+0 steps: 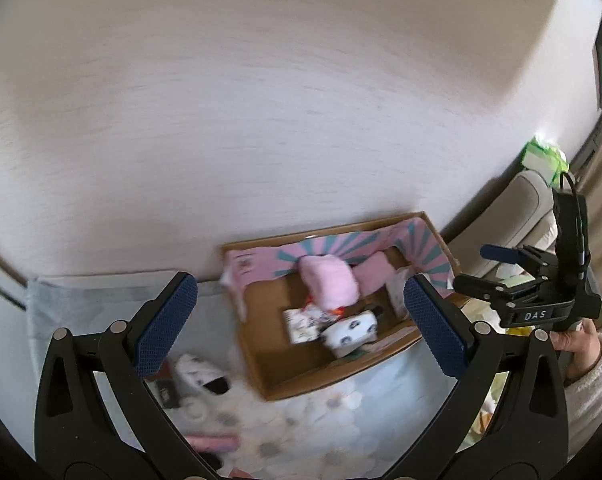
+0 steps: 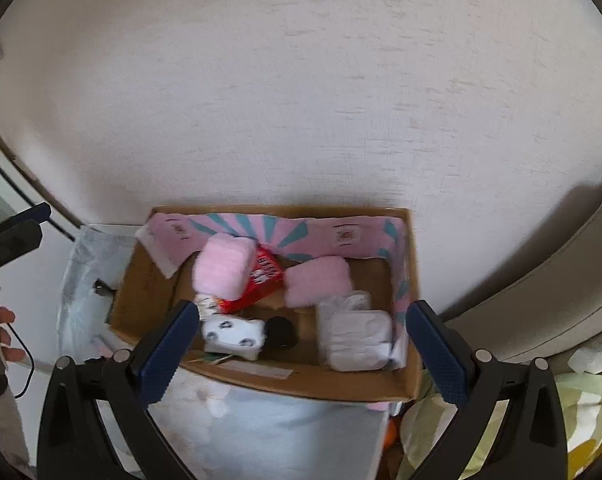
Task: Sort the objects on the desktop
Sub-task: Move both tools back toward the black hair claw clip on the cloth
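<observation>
An open cardboard box (image 1: 321,376) (image 2: 301,384) with a pink-and-teal lining stands against the wall. It holds two pink fluffy pouches (image 2: 221,266) (image 2: 317,280), a red packet (image 2: 263,280), a white panda-print pouch (image 2: 233,334) (image 1: 351,332), a black round item (image 2: 279,332) and a white wrapped pack (image 2: 355,334). My left gripper (image 1: 301,320) hangs open above the box's left part, nothing between its pads. My right gripper (image 2: 303,350) is open over the box's front wall, also empty. Each shows in the other's view: the right gripper (image 1: 487,268), the left gripper (image 2: 25,226).
A flower-print cloth (image 1: 341,420) (image 2: 261,420) covers the table. Left of the box lie another panda-print pouch (image 1: 201,376), a small white roll (image 1: 193,408) and a pink item (image 1: 215,442). A beige chair (image 2: 541,280) stands at the right. A hand in a fluffy white sleeve (image 1: 589,376) holds the right gripper.
</observation>
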The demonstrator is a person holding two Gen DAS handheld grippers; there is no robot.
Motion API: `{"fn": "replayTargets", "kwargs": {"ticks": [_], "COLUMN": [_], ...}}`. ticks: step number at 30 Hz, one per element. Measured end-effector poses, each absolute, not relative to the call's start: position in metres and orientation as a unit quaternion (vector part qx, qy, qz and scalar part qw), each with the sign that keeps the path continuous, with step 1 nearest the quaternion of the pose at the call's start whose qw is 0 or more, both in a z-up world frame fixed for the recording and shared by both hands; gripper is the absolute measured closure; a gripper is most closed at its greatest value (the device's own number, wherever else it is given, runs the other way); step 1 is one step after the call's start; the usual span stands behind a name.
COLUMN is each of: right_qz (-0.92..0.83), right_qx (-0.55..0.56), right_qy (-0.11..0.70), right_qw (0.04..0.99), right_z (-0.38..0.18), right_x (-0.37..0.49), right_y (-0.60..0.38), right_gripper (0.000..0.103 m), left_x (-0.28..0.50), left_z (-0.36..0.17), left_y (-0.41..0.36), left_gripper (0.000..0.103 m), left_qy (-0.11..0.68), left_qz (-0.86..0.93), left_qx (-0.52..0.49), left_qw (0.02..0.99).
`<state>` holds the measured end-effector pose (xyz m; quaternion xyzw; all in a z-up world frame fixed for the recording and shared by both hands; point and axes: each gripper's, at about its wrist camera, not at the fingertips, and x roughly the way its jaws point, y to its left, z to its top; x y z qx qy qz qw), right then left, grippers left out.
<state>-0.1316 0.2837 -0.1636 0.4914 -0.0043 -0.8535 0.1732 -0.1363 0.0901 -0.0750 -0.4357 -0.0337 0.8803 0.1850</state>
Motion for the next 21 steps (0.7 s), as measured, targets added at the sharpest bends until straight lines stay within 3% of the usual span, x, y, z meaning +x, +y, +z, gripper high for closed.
{"fn": "replayTargets", "kwargs": {"ticks": [9, 21], "right_qz": [-0.841, -0.859], "right_qx": [0.49, 0.458], "right_qy": [-0.007, 0.015], "right_qw": [0.229, 0.23], "right_z": [-0.148, -0.134], "right_x": [-0.104, -0.073], "right_y": [0.238, 0.174], "right_gripper": [0.0, 0.0], "left_x": [-0.115, -0.086], "left_z": [-0.063, -0.058], "left_y": [0.019, -0.06], "left_gripper": [0.0, 0.0], "left_qy": [-0.064, -0.057], "left_qz": [0.875, 0.885], "left_qx": [-0.448, -0.446], "left_qw": [0.173, 0.119]}}
